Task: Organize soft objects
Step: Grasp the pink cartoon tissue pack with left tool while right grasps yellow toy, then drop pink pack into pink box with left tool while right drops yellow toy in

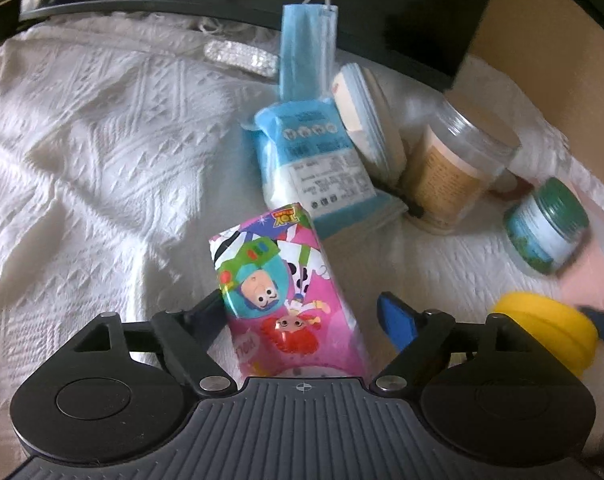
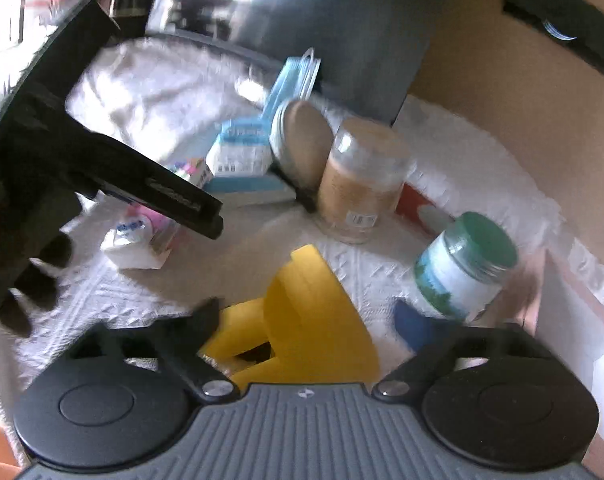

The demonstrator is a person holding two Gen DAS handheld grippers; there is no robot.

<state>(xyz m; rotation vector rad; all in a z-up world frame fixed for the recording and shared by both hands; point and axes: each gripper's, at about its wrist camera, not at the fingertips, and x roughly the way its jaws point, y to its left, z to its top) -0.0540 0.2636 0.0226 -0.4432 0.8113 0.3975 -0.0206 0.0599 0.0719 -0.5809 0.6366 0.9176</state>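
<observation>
Two claws: left gripper (image 1: pixel 305 312) spread wide, cartoon tissue pack (image 1: pixel 290 300) lying loose between its fingers; right gripper (image 2: pixel 313 316) around yellow tape roll (image 2: pixel 302 320), pinch unclear.

Right wrist view: the whole frame is smeared by motion. Label text on the green-lidded jar (image 2: pixel 461 268) and the clear jar (image 2: pixel 361 184) is unreadable. The yellow object (image 2: pixel 302 320) is partly covered by the camera housing; its full shape cannot be told. A dark gripper arm (image 2: pixel 154 188) hides part of the pink tissue pack (image 2: pixel 158 232).

Left wrist view: the tissue pack's (image 1: pixel 290 300) lower end is hidden behind the housing. The yellow object (image 1: pixel 549 332) is blurred. Print on the blue packet (image 1: pixel 321 164) is too small to read.
</observation>
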